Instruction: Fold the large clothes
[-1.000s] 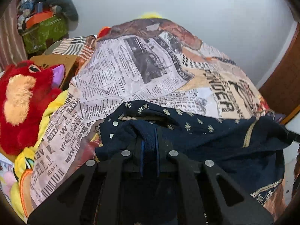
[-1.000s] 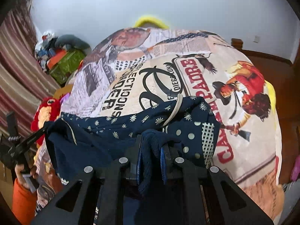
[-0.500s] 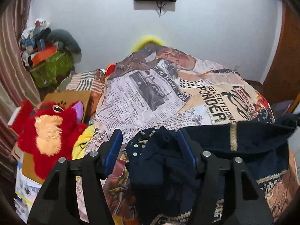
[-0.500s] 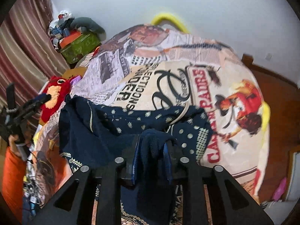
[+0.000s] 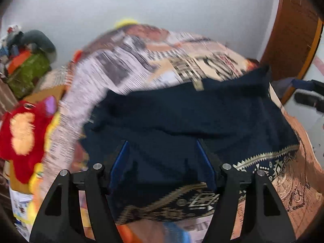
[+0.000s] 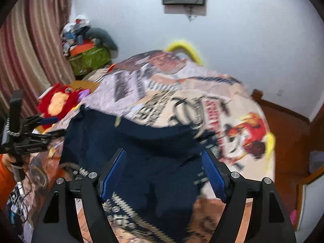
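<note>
Left wrist view: both the left gripper [image 5: 162, 162] and right gripper [image 6: 164, 172] had just opened, releasing the garment [image 5: 192, 117] (fold apparently laid) onto the bed [image 6: 182, 93].

The dark navy garment [image 5: 182, 117] lies folded across the near end of the bed. A gold patterned border runs along its near edge.

left gripper [image 5: 162, 162]: black angular frame, silver screw heads on the knuckles, blue ribbed pads inside the fingers [image 5: 119, 162] | right gripper [image 6: 164, 174]: same black frame, silver screws, blue pads | sleeve [image 6: 5, 174]: orange, below the left gripper's handle
</note>
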`<action>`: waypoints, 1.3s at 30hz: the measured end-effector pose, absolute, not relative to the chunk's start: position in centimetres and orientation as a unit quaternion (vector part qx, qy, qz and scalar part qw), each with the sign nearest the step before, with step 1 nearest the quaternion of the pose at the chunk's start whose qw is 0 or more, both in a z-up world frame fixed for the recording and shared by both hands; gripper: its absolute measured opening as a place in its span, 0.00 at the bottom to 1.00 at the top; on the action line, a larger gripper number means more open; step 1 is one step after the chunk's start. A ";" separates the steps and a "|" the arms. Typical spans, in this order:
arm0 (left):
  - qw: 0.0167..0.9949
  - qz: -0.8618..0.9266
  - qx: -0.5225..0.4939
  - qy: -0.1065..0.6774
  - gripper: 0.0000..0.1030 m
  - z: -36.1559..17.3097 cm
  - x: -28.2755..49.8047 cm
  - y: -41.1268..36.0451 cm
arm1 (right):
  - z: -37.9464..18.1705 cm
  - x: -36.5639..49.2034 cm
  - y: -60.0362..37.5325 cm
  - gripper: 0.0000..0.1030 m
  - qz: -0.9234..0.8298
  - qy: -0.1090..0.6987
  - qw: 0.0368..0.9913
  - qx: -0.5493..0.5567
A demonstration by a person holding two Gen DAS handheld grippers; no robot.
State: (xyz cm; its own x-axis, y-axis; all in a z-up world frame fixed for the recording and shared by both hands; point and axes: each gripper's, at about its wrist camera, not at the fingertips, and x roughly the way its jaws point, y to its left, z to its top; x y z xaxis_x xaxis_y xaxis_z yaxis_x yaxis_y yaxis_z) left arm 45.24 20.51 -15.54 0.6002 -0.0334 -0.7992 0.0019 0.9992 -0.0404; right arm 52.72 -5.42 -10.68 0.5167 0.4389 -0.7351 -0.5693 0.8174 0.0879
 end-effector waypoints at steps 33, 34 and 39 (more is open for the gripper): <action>0.890 0.155 -0.114 0.413 0.66 -13.9 42.5 35.1 | -12.9 54.6 -8.9 0.79 0.193 0.379 0.897 -0.120; 0.893 0.145 -0.114 0.411 0.69 -13.7 41.5 34.4 | -12.5 53.9 -8.8 0.80 0.196 0.376 0.898 -0.119; 0.896 0.102 -0.140 0.408 0.83 -14.5 36.3 31.3 | -12.0 50.0 -7.3 0.87 0.221 0.365 0.897 -0.114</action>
